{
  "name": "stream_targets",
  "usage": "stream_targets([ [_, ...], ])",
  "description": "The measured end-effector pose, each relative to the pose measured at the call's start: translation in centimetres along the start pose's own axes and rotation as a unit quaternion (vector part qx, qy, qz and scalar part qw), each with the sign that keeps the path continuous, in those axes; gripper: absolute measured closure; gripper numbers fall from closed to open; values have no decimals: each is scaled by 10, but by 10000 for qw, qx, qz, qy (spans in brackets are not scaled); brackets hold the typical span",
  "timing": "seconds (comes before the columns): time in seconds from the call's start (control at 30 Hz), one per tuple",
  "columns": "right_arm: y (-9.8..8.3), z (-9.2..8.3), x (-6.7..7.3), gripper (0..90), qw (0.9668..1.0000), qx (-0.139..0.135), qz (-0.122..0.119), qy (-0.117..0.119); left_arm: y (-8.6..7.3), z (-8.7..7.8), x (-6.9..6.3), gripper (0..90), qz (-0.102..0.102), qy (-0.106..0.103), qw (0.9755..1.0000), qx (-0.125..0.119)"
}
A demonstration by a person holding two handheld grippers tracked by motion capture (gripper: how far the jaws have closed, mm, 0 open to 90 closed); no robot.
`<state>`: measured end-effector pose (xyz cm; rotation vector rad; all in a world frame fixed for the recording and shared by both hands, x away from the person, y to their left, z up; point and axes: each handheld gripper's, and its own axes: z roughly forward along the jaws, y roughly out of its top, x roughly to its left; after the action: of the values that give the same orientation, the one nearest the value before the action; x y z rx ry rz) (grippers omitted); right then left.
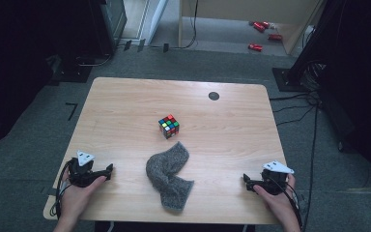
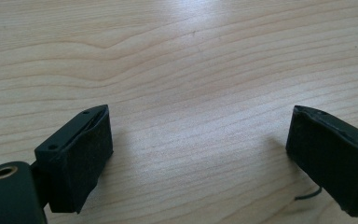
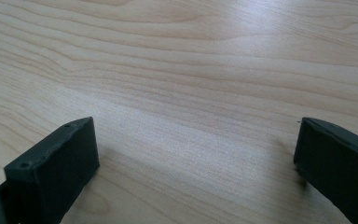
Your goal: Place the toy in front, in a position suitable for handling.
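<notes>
step: pre-grasp, idle at near table edge | left gripper jaws apart, empty | right gripper jaws apart, empty | next: likely reach inward for grey cloth, cube beyond it

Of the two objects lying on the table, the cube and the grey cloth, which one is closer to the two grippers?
The grey cloth. It lies crumpled near the table's front edge, between the left gripper and right gripper, while the coloured cube sits farther back toward the table's middle.

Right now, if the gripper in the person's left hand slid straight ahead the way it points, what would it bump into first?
Probably the crumpled grey knitted cloth. The left gripper points rightward along the light wooden table, jaws open, bare wood ahead. Depth is hard to judge, so it could pass just clear of the cloth.
</notes>
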<state>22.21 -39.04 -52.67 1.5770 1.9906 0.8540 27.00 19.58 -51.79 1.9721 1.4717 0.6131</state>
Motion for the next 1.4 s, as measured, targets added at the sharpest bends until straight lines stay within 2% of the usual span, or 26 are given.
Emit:
stream_targets([
  [0.13, 0, 0, 0, 0, 10000, 5, 23, -4, 3, -1, 1, 81, 85, 79, 9999, 39],
  [0.2, 0, 0, 0, 0, 10000, 6, 30, -5, 6, -2, -1, 81, 49, -193, 9998, -10],
  [0.27, 0, 0, 0, 0, 10000, 2, 26, -3, 9, -4, -7, 81, 98, -338, 9994, -50],
  [0.3, 0, 0, 0, 0, 10000, 4, 18, -5, 9, -4, -7, 81, 98, -338, 9994, -50],
  [0.37, 0, 0, 0, 0, 10000, 5, 17, -4, 11, -6, -18, 81, 203, -536, 9983, -112],
  [0.4, 0, 0, 0, 0, 10000, 1, 30, -2, 13, -9, -27, 82, 277, -734, 9968, -180],
  [0.43, 0, 0, 0, 0, 10000, 1, 30, -2, 13, -9, -27, 82, 277, -734, 9968, -180],
  [0.47, 1, 1, 0, 0, 10000, -2, 19, -5, 15, -12, -38, 82, 379, -991, 9940, -281],
  [0.5, 1, 1, 0, 0, 10000, -7, 11, -10, 16, -13, -44, 82, 427, -1105, 9924, -320],
  [0.53, 1, 1, 0, 0, 10000, -7, 11, -10, 16, -13, -44, 82, 427, -1105, 9924, -320],
  [0.57, 1, 1, 0, 0, 10000, -2, 19, -5, 18, -16, -54, 82, 511, -1328, 9889, -419],
  [0.67, 1, 1, 0, 0, 10000, 1, 24, -5, 20, -20, -67, 84, 613, -1666, 9829, -496],
  [0.93, 1, 1, 0, 0, 10000, 2, 23, -5, 22, -25, -94, 87, 765, -2257, 9692, -621],
  [0.97, 1, 1, 0, 0, 10000, 2, 23, -5, 22, -25, -94, 87, 765, -2257, 9692, -621],
  [1.0, 1, 1, 0, 0, 10000, -3, 14, -10, 24, -26, -100, 87, 832, -2380, 9655, -647],
  [1.03, 1, 1, 0, 0, 10000, 4, 26, -6, 25, -26, -103, 87, 875, -2429, 9638, -659],
  [1.07, 1, 1, 0, 0, 10000, 4, 26, -6, 25, -26, -103, 87, 875, -2429, 9638, -659],
  [1.13, 1, 1, 0, 0, 10000, -2, 18, -5, 26, -23, -112, 87, 992, -2488, 9611, -677],
  [1.17, 1, 1, 0, 0, 10000, -7, 12, -10, 26, -23, -112, 87, 992, -2488, 9611, -677],
  [1.2, 1, 1, 0, 0, 10000, -3, 4, -11, 27, -20, -117, 86, 1071, -2557, 9587, -642],
  [1.23, 1, 1, 0, 0, 10000, -3, 4, -11, 27, -20, -117, 86, 1071, -2557, 9587, -642],
  [1.27, 1, 1, 0, 0, 10000, -4, 2, -10, 28, -17, -123, 86, 1143, -2582, 9572, -638],
  [1.37, 1, 1, 0, 0, 10000, 2, 12, -4, 28, -15, -128, 86, 1258, -2556, 9564, -640],
  [1.4, 1, 1, 0, 0, 10000, -3, 2, -10, 29, -11, -133, 87, 1292, -2503, 9575, -621],
])
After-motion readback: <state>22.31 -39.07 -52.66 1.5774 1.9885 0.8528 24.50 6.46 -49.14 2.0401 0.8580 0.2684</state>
